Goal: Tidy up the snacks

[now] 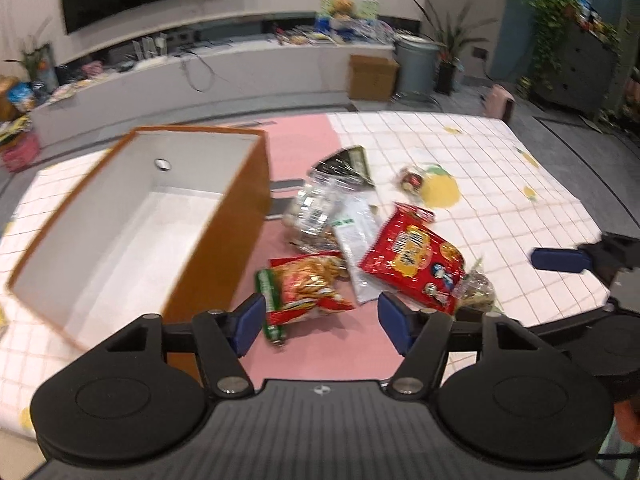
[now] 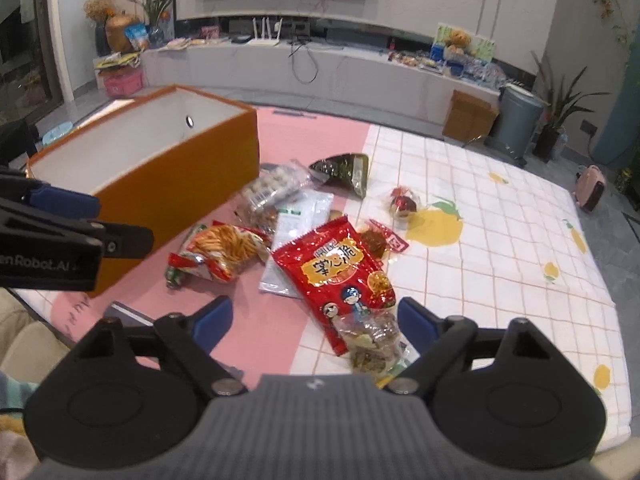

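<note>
Your left tool (image 1: 322,322) wide, nothing gripped; fries bag (image 1: 306,286) just ahead at 12. Your right tool (image 2: 316,322) wide, empty; red snack bag (image 2: 340,276) at 12, clear packet (image 2: 370,344) between pads, untouched. Orange box (image 1: 224,216) at 10 on bench (image 1: 460,152), snack pile beside it.

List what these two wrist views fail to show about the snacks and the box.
- Orange box: near end of its floor, hidden by its own wall in both views.
- Clear snack pack: lower end cut off by the right gripper body, right wrist view.
- White sachet: print blurred, partly under the big red bag.
</note>
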The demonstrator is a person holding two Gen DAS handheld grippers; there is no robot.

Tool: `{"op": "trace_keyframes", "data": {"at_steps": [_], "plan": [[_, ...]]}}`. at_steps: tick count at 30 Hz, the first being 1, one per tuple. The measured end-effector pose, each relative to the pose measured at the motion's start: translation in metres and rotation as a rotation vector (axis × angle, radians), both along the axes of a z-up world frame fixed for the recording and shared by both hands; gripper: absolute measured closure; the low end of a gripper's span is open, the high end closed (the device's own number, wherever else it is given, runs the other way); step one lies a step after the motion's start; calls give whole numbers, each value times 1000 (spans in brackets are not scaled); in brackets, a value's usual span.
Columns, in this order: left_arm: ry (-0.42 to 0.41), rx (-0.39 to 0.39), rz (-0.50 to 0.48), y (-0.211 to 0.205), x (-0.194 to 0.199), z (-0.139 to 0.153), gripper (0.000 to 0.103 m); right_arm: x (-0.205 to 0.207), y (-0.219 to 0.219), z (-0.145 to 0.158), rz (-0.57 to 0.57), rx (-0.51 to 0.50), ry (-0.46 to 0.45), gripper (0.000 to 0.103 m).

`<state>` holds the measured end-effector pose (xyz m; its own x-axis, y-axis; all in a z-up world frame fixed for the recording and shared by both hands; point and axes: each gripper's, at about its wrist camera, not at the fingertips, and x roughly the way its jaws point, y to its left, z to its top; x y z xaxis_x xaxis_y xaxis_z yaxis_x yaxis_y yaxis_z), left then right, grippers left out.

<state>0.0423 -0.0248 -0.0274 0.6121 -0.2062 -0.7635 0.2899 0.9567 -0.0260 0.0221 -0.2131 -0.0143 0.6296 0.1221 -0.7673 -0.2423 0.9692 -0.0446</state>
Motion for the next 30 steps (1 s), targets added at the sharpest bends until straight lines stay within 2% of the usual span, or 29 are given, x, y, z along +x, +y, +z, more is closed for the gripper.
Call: {"op": "trace_keyframes", "data": {"at_steps": [2,7,11,15,22,26,27,30], "plan": [[32,-5,-7,-4,13,-7,20,14,-3,-10,18,-12,27,16],[141,-49,63,-12,52,-32,19,46,-6,-39,77,-54,51,7],[196,10,92,-22,77,-56,20,68,-11,-61,98,-52,82,7],[230,69,116,-25,91,-74,21,86,-9,-79,127,-95,100,6],[295,124,128,-26,106,-95,21,113,-7,-101,167,-88,149,6],[303,116,130,-25,110,-101,28,121,-6,-108,182,-79,174,8],[302,123,124,-25,110,-101,35,122,-6,-109,180,-73,181,11],[305,121,120,-25,110,-102,44,125,-6,-111,175,-58,195,14]]}}
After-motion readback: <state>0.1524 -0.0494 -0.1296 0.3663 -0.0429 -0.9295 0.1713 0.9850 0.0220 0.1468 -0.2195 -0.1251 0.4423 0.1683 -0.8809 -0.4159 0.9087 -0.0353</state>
